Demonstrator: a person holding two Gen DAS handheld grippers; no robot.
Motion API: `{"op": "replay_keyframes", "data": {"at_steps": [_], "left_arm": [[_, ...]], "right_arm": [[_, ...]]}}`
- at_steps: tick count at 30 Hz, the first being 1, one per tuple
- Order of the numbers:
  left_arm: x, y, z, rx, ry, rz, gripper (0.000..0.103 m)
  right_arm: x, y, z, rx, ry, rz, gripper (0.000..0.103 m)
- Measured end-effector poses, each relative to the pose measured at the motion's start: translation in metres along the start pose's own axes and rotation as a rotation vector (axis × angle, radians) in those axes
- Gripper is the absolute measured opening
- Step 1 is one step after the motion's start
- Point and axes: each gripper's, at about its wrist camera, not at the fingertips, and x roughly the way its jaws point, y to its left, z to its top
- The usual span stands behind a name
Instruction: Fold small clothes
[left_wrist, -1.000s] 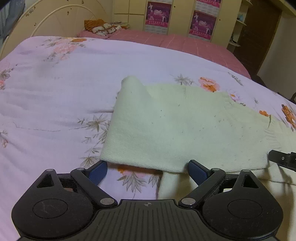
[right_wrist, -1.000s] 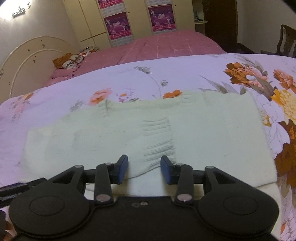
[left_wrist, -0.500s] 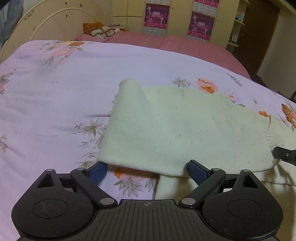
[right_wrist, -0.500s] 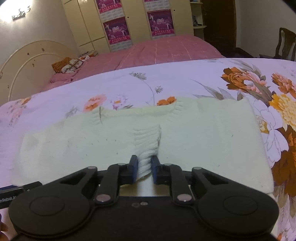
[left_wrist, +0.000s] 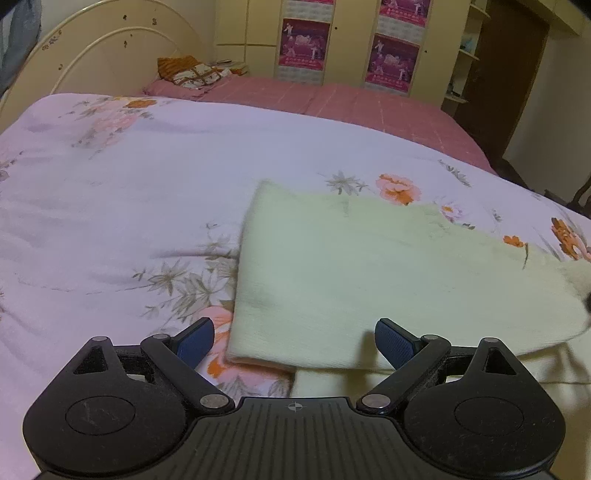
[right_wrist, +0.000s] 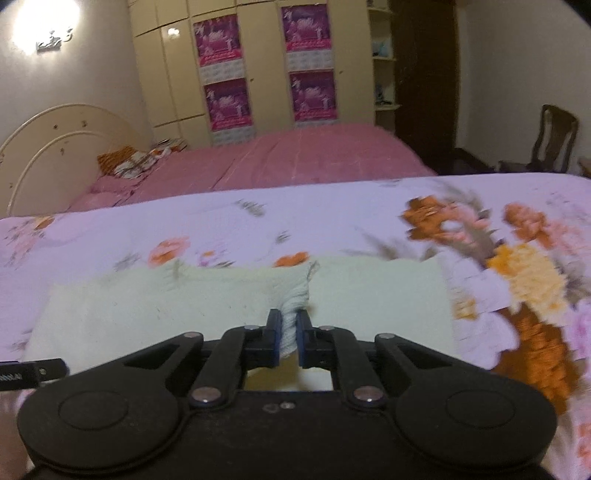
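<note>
Right gripper (right_wrist: 287, 338), lately apart, now clamping and lifting sweater (right_wrist: 155, 306) cuff (right_wrist: 295, 299), starting sleeve fold; left gripper (left_wrist: 294, 341) staying spread, holding nothing.

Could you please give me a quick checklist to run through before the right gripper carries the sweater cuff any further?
1. Right gripper shut on the ribbed cuff: ok.
2. Left gripper open, holding nothing: ok.
3. Sweater body lying flat on the floral quilt: ok.
4. Folded left edge of the sweater neat: ok.
5. How deep the cuff sits between the fingers: cannot tell, the picture is blurred.
</note>
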Motion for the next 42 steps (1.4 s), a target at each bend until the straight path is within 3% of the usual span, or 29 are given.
{"op": "replay_keyframes", "data": {"at_steps": [6, 11, 14, 19, 22, 24, 29, 32, 34, 37, 38, 42], "left_arm": [[0.008, -0.008, -0.005, 0.008, 0.021, -0.006, 0.093], [0.013, -0.004, -0.007, -0.006, 0.035, -0.01, 0.093], [0.009, 0.0, -0.005, -0.023, 0.027, -0.014, 0.093], [-0.002, 0.017, 0.007, -0.099, -0.022, -0.024, 0.093], [0.001, 0.021, 0.015, -0.107, -0.036, 0.002, 0.093], [0.005, 0.021, 0.017, -0.111, -0.03, 0.003, 0.093], [0.026, 0.001, 0.008, -0.034, 0.016, 0.015, 0.093], [0.029, -0.003, 0.003, 0.017, -0.01, 0.034, 0.093], [0.027, -0.001, 0.005, 0.009, 0.001, 0.032, 0.093], [0.017, 0.005, 0.007, -0.033, 0.007, 0.023, 0.093], [0.01, 0.005, 0.006, -0.043, 0.002, 0.007, 0.093], [-0.018, -0.01, 0.0, 0.006, -0.038, -0.044, 0.093]], "right_arm": [[-0.007, -0.034, -0.004, 0.018, 0.004, -0.088, 0.009], [0.009, -0.055, -0.017, 0.06, 0.093, -0.129, 0.009], [0.009, -0.056, -0.022, 0.06, 0.089, -0.154, 0.012], [0.004, -0.06, -0.018, 0.056, 0.075, -0.151, 0.013], [-0.002, -0.06, -0.011, 0.048, 0.039, -0.164, 0.024], [-0.003, -0.06, -0.007, 0.046, 0.026, -0.148, 0.024], [0.011, -0.045, -0.009, 0.015, 0.064, -0.078, 0.022], [0.027, -0.051, -0.018, 0.011, 0.13, -0.112, 0.018], [0.029, -0.057, -0.021, -0.003, 0.127, -0.13, 0.016], [0.025, -0.062, -0.019, -0.005, 0.129, -0.156, 0.017], [0.02, -0.065, -0.017, 0.021, 0.127, -0.146, 0.022], [-0.002, -0.059, -0.015, 0.038, 0.098, -0.077, 0.024]]}}
